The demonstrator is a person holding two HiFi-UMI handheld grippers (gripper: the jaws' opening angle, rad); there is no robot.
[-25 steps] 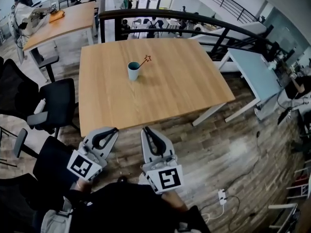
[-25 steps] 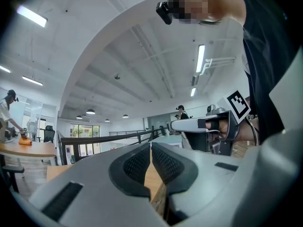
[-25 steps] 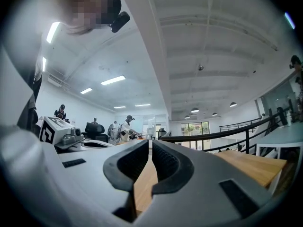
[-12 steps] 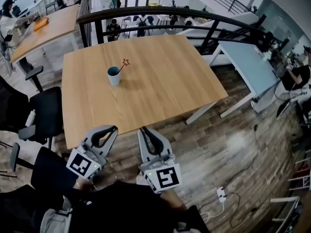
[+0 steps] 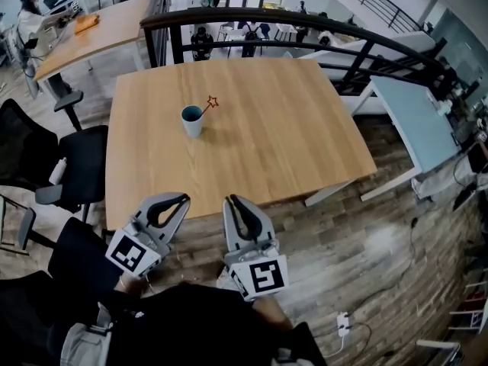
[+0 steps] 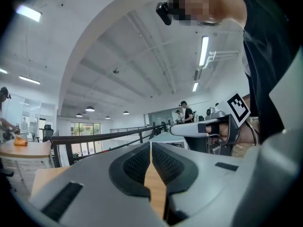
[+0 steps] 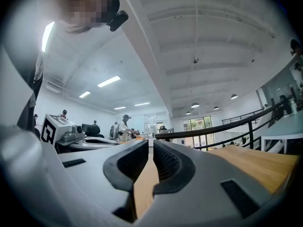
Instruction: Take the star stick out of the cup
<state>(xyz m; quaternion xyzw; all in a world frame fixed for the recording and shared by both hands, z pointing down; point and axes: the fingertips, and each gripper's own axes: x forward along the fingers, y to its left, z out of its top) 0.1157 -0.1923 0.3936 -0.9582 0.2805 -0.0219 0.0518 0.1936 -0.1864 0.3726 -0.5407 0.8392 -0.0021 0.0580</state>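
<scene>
Left gripper (image 5: 181,199), right gripper (image 5: 229,201): jaws closed, empty. Star stick (image 5: 213,101) lower end hidden in cup (image 5: 192,122).

In the head view the cup (image 5: 192,120) holding the star stick (image 5: 207,105) drifted across the frame. It sat upper centre 1 s before and further left 0.5 s before, then came back rightward and slightly lower. The table (image 5: 290,143) swung with it, and its right corner ended lower and further right.

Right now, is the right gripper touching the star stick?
Apart. The head view shows the right gripper at the table's near edge, with bare tabletop between it and the star stick standing in the cup.
</scene>
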